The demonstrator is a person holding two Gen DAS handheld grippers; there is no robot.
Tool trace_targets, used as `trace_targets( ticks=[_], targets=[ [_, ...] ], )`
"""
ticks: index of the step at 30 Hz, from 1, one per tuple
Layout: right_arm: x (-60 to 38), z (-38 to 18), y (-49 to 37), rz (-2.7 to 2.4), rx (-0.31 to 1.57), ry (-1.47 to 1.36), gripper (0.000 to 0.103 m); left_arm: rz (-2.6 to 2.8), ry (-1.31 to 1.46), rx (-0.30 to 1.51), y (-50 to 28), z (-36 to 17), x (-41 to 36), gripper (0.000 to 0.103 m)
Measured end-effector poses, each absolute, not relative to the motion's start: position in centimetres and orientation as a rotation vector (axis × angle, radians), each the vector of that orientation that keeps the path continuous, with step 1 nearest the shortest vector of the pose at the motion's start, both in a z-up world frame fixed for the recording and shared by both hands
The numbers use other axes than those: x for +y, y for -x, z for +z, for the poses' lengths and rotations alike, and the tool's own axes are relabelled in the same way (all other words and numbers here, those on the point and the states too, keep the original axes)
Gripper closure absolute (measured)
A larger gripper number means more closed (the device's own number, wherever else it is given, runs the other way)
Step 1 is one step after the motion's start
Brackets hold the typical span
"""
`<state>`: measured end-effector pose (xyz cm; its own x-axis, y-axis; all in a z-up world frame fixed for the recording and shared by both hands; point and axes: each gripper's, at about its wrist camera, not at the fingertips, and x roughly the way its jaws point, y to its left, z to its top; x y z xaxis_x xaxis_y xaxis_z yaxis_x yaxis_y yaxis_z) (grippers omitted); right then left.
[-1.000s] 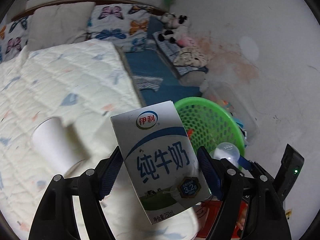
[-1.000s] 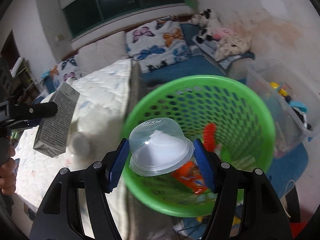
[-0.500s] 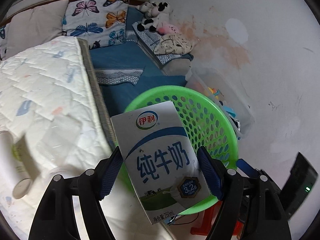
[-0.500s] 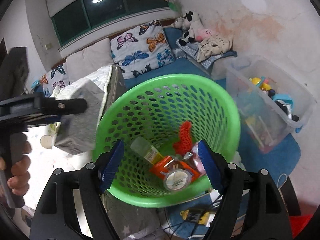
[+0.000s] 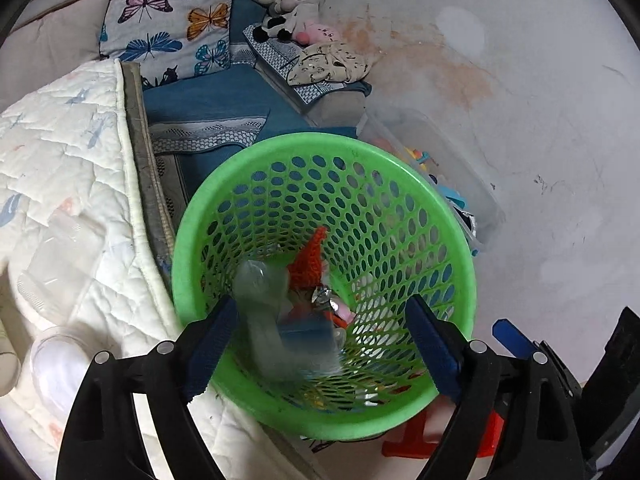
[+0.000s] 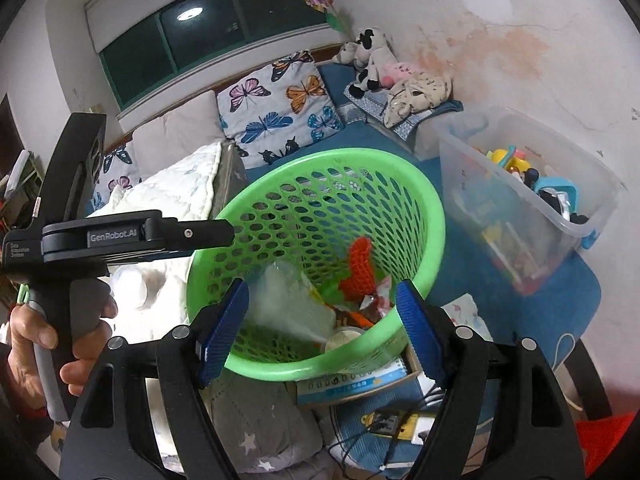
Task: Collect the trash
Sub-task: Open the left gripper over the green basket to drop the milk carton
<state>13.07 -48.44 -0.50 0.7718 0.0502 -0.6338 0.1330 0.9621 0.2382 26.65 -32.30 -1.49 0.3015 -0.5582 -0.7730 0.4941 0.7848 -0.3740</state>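
A green perforated trash basket (image 5: pixel 400 184) stands beside the bed; it also shows in the right wrist view (image 6: pixel 436 216). My left gripper (image 5: pixel 320 344) is open and empty above its near rim. A blurred milk carton (image 5: pixel 288 340) is falling inside the basket; it shows as a pale blur in the right wrist view (image 6: pixel 288 300). Orange netting (image 5: pixel 312 260) and wrappers lie at the bottom. My right gripper (image 6: pixel 320 328) is open and empty over the basket's near rim. The left gripper's body (image 6: pixel 120 236) shows at the left of the right wrist view.
A white quilted mattress (image 5: pixel 60 168) lies left of the basket, with clear plastic cups (image 5: pixel 60 264) on it. A clear toy bin (image 6: pixel 528 200) stands to the right by the wall. Butterfly pillows (image 6: pixel 280 108) and plush toys (image 6: pixel 400 76) lie behind. A red stool (image 5: pixel 416 436) is under the basket.
My left gripper moved over the basket and opened, letting go of the milk carton, which now drops into the basket. The right gripper stays open after dropping the clear lid.
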Motion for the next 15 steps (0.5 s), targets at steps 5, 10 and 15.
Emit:
trace_targets(
  ticks=[5,10,15],
  targets=[
    [-47.3,-0.2,-13.0,-0.021,0.693,-0.266,0.027,-0.641,0.058,1.033,-26.2,-1.0,-29.5,0.02],
    [-45.3,0.0,-13.2,0.015,0.691,-0.248,0.027,-0.517,0.055,1.013,-26.2,-0.7,-25.3,0.02],
    [-43.2,0.2,-14.0,0.056,0.693,-0.243,0.027,-0.36,0.085,0.982,-26.9,-0.3,-20.1,0.02]
  ],
)
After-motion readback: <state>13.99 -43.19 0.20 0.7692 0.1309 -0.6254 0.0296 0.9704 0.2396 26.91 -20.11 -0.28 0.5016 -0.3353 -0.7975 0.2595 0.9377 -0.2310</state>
